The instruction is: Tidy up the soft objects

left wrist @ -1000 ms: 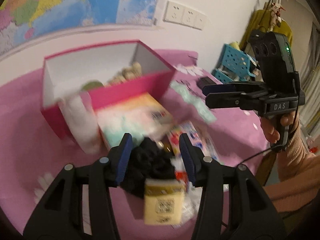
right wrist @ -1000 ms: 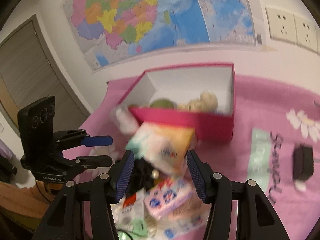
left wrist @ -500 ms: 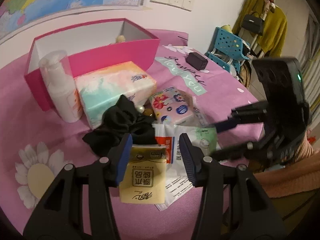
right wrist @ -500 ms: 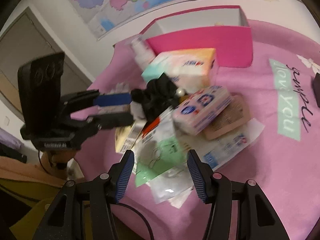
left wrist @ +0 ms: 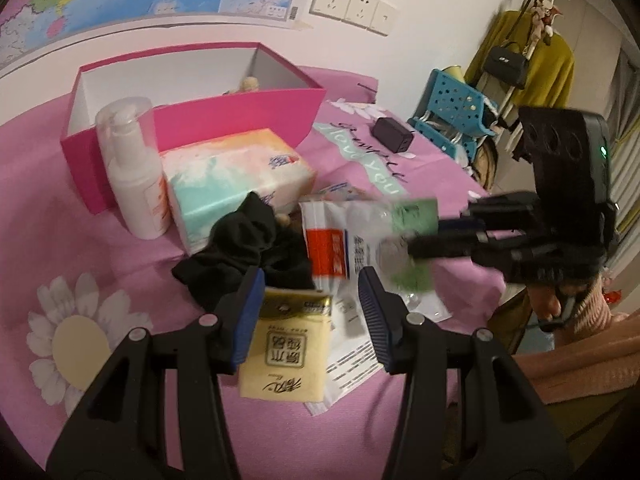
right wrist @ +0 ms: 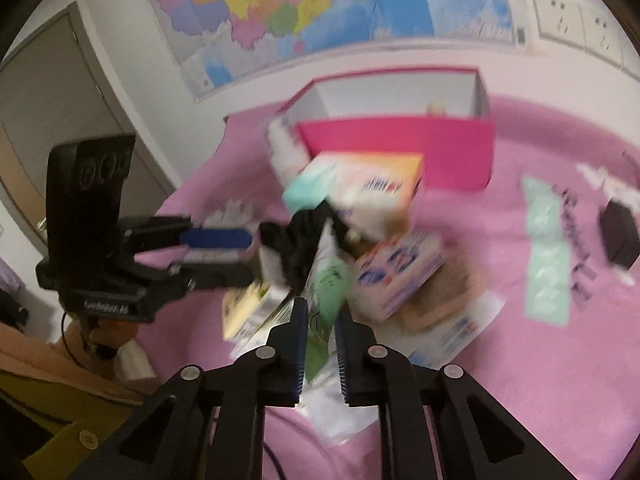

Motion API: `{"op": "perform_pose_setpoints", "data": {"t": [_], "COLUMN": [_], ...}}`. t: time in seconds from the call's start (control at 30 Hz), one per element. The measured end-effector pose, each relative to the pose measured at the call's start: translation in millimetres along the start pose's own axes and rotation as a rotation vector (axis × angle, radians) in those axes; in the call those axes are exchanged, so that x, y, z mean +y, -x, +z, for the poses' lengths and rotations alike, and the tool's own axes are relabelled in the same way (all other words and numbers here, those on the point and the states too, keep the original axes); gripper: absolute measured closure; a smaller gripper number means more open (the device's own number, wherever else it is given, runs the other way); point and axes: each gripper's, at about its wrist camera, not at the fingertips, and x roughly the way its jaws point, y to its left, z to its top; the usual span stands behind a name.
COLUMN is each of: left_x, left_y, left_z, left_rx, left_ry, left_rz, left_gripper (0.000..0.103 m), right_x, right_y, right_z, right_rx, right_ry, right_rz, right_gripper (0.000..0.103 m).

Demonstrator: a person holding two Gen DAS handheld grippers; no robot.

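Your right tongs (right wrist: 322, 334) are closing on the green packet (right wrist: 328, 280); your left tongs (left wrist: 310, 312) stand apart over the yellow pack (left wrist: 286, 350).

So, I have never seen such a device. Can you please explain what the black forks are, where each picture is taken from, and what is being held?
No machine works here: a person holds a hand tool with two jaws in each hand. Each tool carries a wide-angle camera that looks along its own jaws, so the black forks at the bottom of each picture are that tool's jaws.

One picture comes from the left gripper, the other from the right gripper; each also shows the other tool from the side.

On the pink cloth stand an open pink box, a pump bottle and a tissue pack, with a black cloth and small packets in front.

The right jaws are closing on a green and white plastic pouch. A yellow packet lies between the left jaws; whether they grip it is unclear.
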Motion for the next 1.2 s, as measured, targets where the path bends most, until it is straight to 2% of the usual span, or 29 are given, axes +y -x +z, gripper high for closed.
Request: {"op": "perform_pose_setpoints", "data": {"t": [0.17,0.43,0.63,0.77,0.97,1.2], "left_x": [-6.7,-5.2,-4.8,-9.0,-9.6,-10.6], "left_y": [-13.3,-60.1,-77.3,-76.7,-64.9,-48.1], "left_z": [10.1,22.2,22.1,25.4,33.6,48.2], "left_rx": [0.018,0.149,0.216,0.201,0.173,0.123], "left_ry": [-0.014,0.011,0.022,0.02,0.016,-0.011], "left_rz": [-0.038,-0.088,-0.133,-0.147,-0.098,-0.043], "left_gripper": [0.052,0.052,0.052,0.053,0.068,0.068], "right_x": [-26.7,-50.7,-65.8,-71.8,-68.1,-55.4], "right_y": [-2.8,-6.9,-11.0,-14.0,-11.2,1.9], "right_z": [11.2,12.5,7.7,6.0,8.0,26.9], "right_rx": [-0.013,-0.036,-0.043,-0.045,-0.046,-0.102], "right_ry": [-0.052,-0.106,-0.165,-0.2,-0.196,-0.149], "right_rz": [0.0,0.004,0.032,0.053,0.078,0.081], "right_gripper": [0.091,0.091,0.091,0.091,0.091,0.091]}}
